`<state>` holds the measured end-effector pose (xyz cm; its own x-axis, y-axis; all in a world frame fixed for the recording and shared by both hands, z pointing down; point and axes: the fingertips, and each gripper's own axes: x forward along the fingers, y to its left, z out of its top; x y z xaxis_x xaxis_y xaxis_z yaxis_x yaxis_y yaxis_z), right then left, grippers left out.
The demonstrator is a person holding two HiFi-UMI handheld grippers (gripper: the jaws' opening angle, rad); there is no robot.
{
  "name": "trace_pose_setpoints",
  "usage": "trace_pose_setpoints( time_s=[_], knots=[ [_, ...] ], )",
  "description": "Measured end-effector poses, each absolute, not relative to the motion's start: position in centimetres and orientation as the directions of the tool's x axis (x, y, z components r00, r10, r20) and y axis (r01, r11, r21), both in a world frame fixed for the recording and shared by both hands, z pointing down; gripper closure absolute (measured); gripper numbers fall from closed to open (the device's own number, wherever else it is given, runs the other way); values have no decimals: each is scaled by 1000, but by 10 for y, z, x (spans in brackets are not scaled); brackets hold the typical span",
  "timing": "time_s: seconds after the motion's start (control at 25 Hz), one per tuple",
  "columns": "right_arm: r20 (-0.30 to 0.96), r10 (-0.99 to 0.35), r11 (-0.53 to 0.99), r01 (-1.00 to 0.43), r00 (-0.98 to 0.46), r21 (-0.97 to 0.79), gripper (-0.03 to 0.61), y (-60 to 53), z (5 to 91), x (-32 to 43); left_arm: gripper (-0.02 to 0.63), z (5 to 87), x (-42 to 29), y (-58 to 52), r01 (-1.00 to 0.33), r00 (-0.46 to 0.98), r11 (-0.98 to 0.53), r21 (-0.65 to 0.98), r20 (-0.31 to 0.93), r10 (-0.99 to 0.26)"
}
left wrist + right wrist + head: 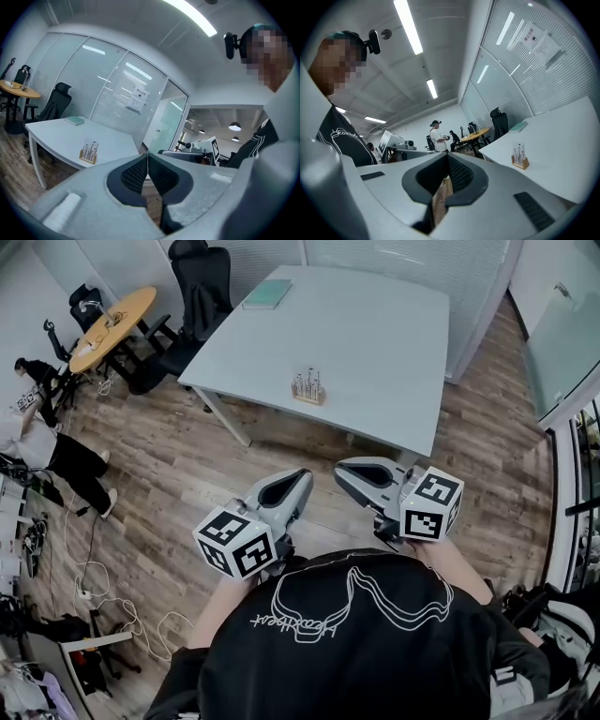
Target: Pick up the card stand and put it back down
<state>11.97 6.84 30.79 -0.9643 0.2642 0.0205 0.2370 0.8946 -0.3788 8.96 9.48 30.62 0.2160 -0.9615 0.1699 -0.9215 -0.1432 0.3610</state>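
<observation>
The card stand [308, 387], a small wooden base with a clear upright card, stands near the front edge of the white table [375, 343]. It also shows small in the left gripper view as the card stand [89, 152] and in the right gripper view as the card stand [519, 158]. My left gripper [302, 476] and right gripper [341, 469] hang side by side above the wooden floor, well short of the table. Both are shut with nothing between the jaws. Their tips point toward each other's side, the left gripper [147, 155] and right gripper [448, 157] each seeing the table from afar.
A teal notebook [267, 293] lies at the table's far left corner. Black office chairs [202, 287] stand beside it, with a round wooden table [112, 326] further left. People [42, 442] and cables [98, 592] occupy the left floor. Glass walls [572, 343] bound the right.
</observation>
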Motion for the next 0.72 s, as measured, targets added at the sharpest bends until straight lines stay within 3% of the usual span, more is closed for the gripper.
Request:
trace_pose_setpoints(
  time_s=[0.72],
  knots=[
    [53,120,904,87,-991,-418,571,-15,324,32,597,323,-2,17,-899,326,-236,368,206,-923]
  ],
)
